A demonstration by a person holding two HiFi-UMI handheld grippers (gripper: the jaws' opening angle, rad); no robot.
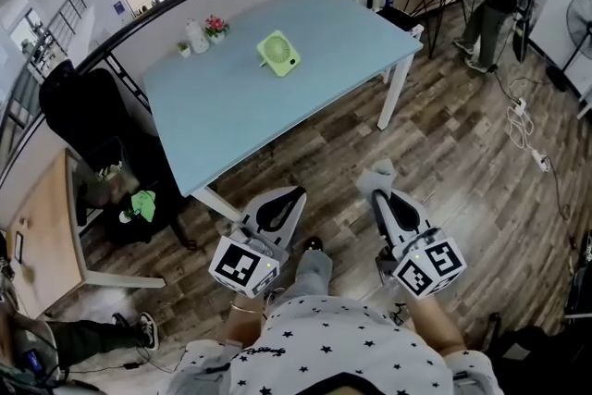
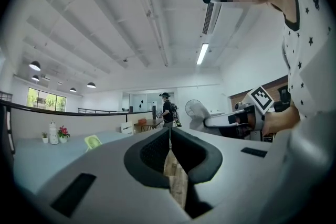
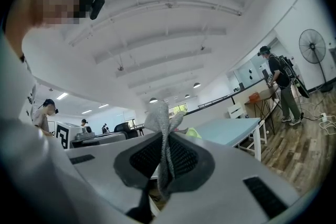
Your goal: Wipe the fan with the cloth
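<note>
Cloth gripped, fan well ahead on the table

Our right gripper (image 3: pixel 164 150) is clamped on the soft grey cloth (image 3: pixel 159 120); our left gripper (image 2: pixel 170 148) has its jaws together, empty. The small green fan (image 1: pixel 277 53) lies mid-table (image 1: pixel 314 14) and looks light, likely to slide, so we'd steady its base.

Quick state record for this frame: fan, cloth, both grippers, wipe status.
fan: green, on the blue table, nothing touching it
cloth: grey, pinched between the jaws of the right gripper
left gripper: jaws together, nothing held
right gripper: shut on cloth
position: both grippers low over the wood floor, short of the table
wipe: not yet started
</note>
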